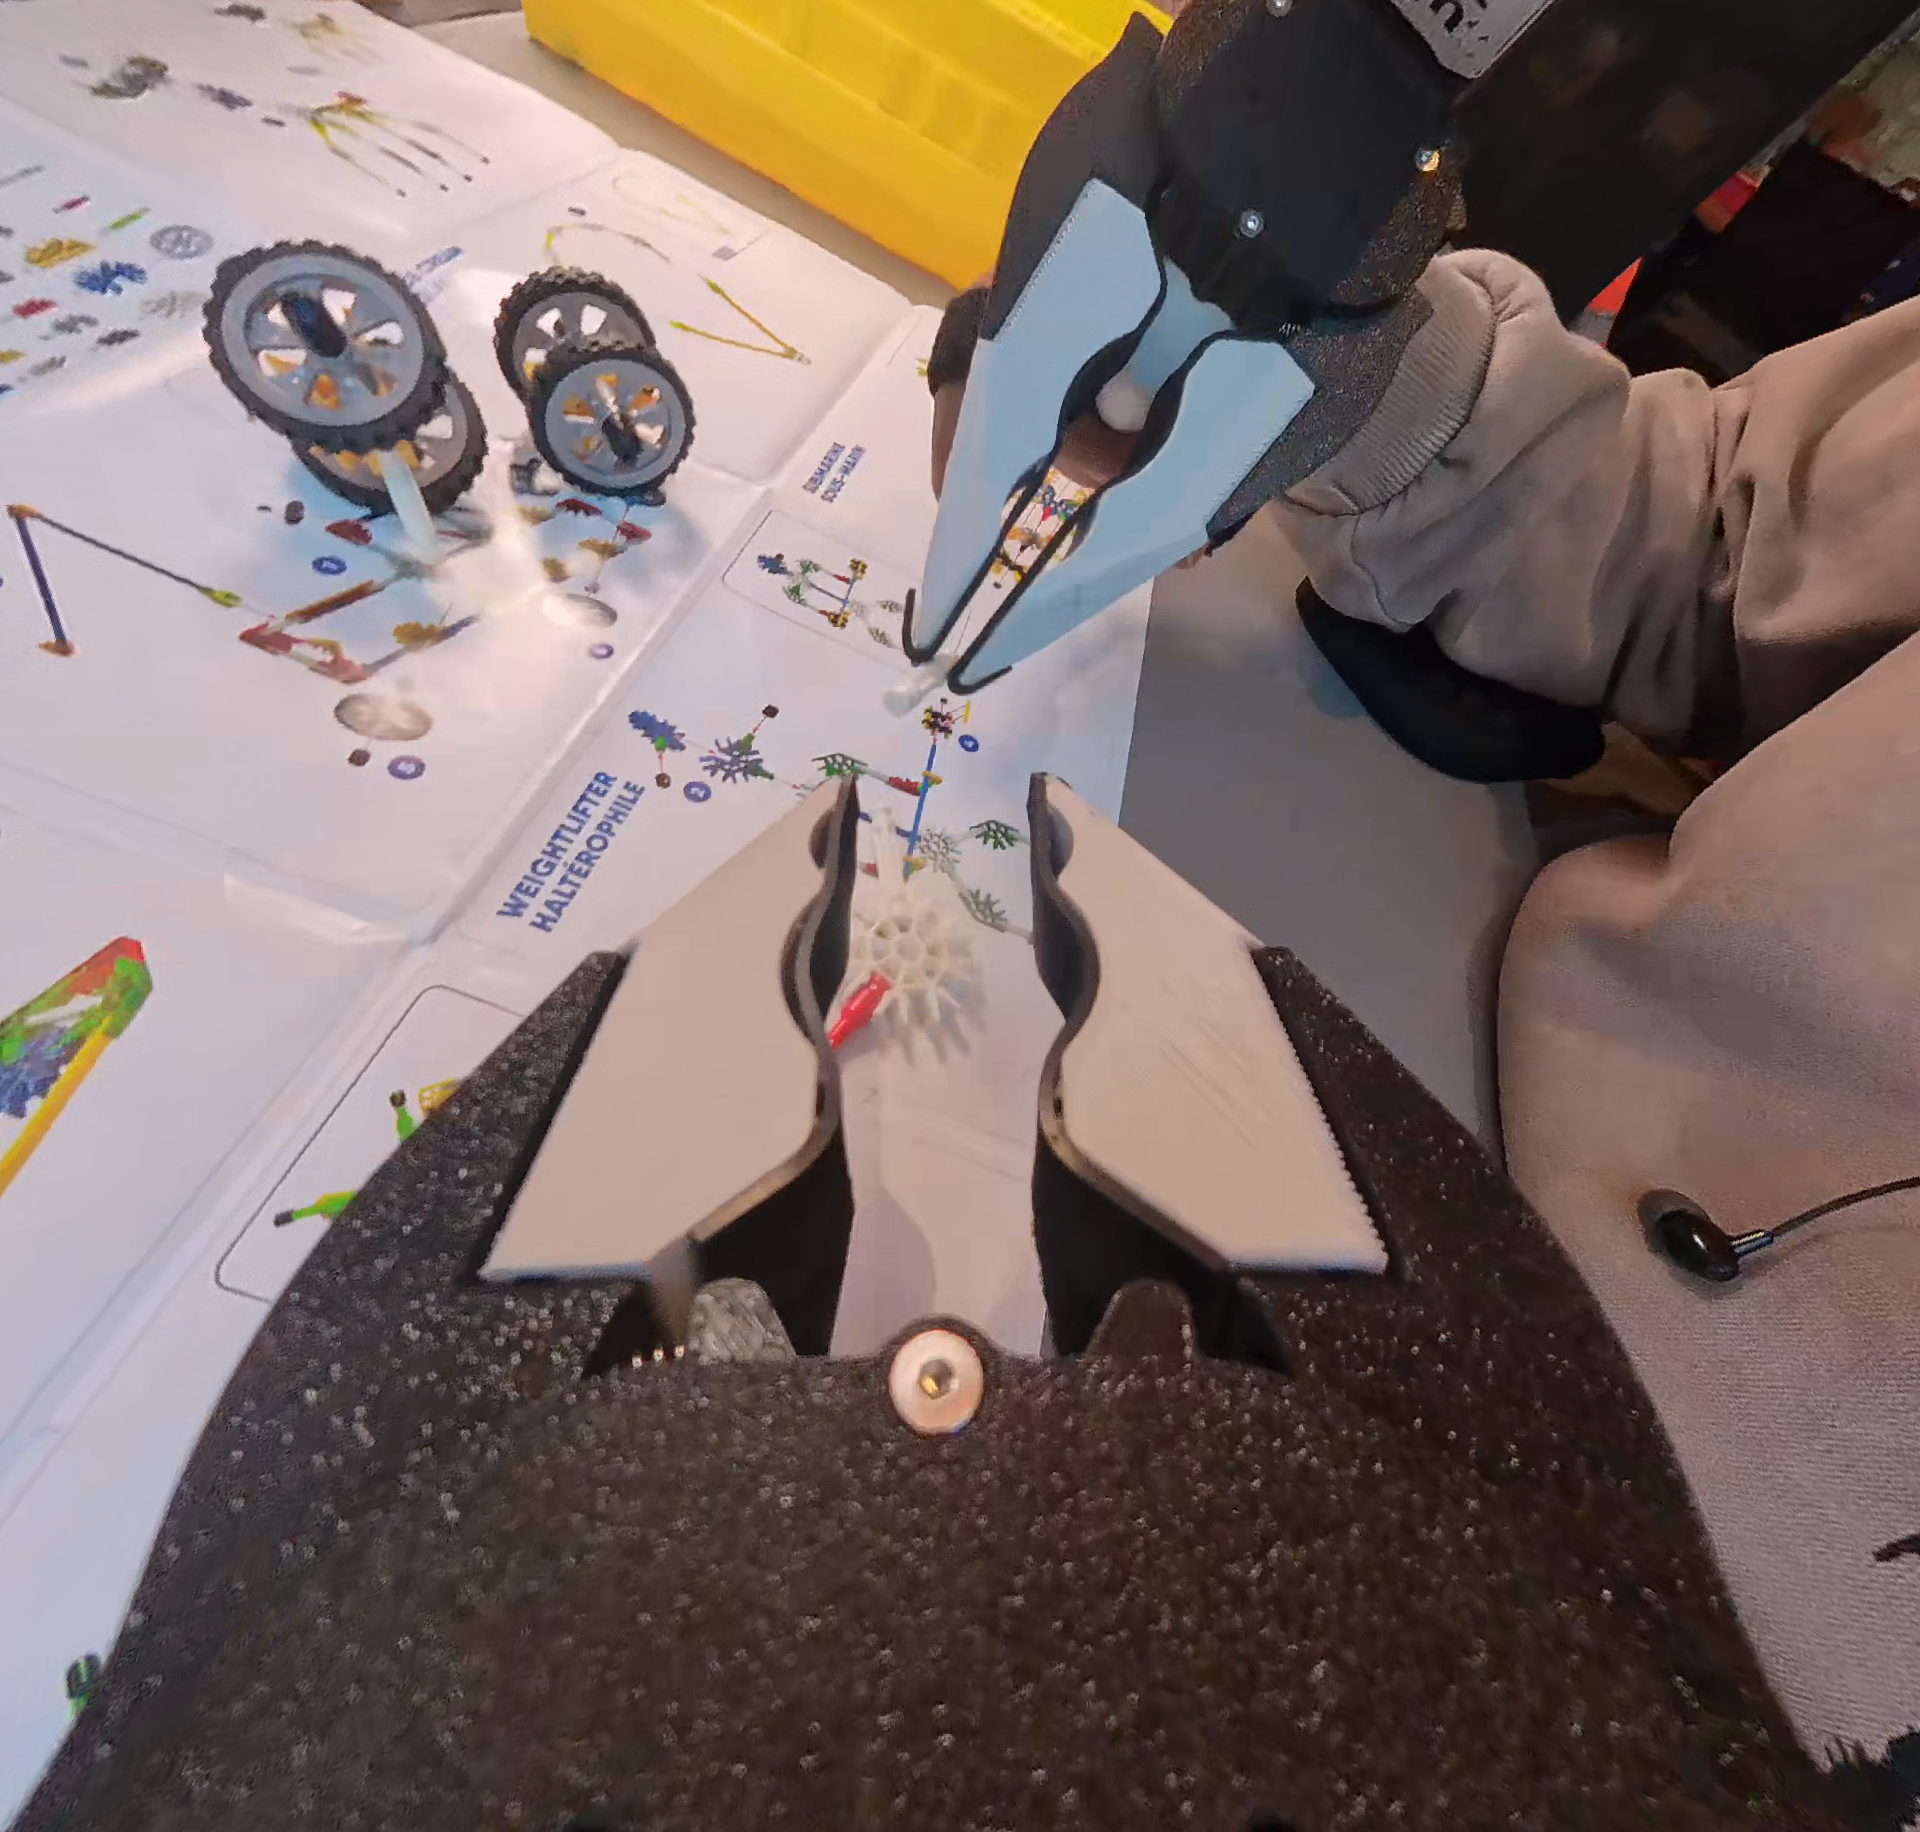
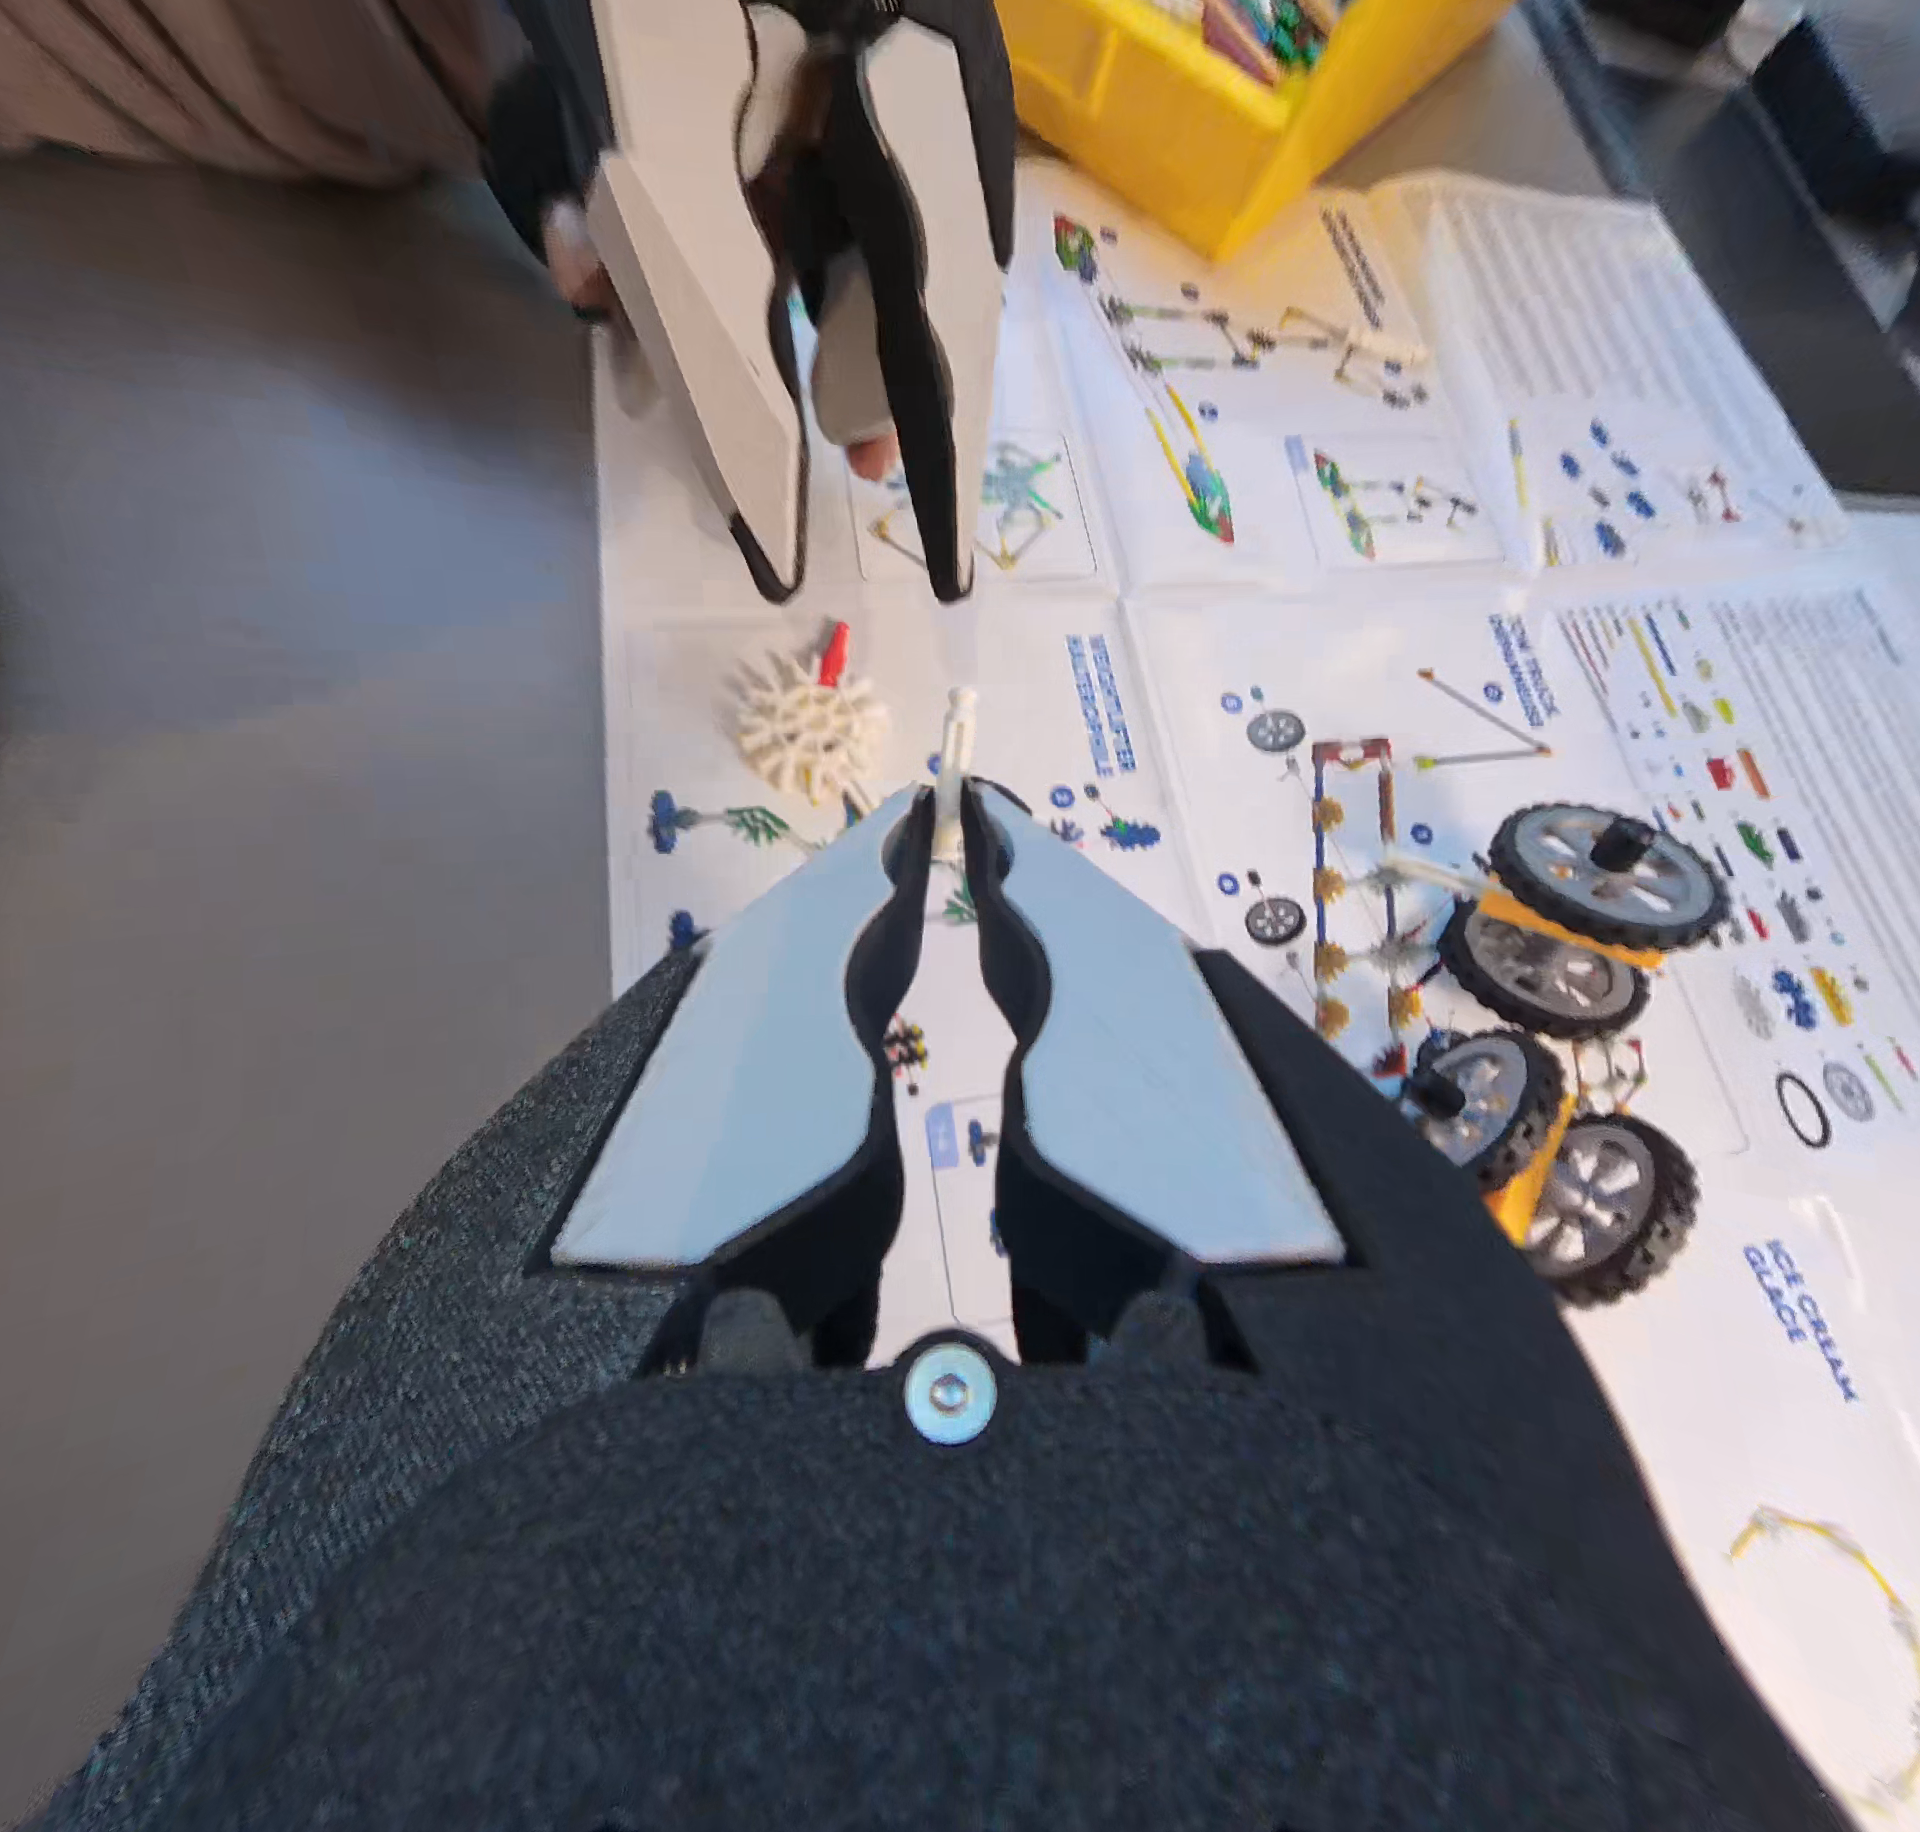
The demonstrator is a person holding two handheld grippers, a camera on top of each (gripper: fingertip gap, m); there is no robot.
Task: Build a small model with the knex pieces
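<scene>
White rod is pinched at the very tips of the right claw, which is closed tight on it. Most of the rod is seen sticking out past the tips. It is pointed down at the big paper sheet of building pictures that is spread on the grey counter. Whether the rod's end is touching the paper cannot be told.

The left claw is held open, and nothing is gripped by it. Its jaws are kept apart above a white round connector shaped like a snowflake. A short red piece is stuck into the edge of that connector. The connector is laid flat on the paper, near the paper's edge, and it is not touched by either claw.

The two claws are brought close, tip facing tip, with the rod just beside the connector.

Farther off on the paper, a toy built with four black wheels is parked. A yellow bin filled with many coloured pieces is set behind the paper. A beige sleeve is seen behind the right claw
</scene>
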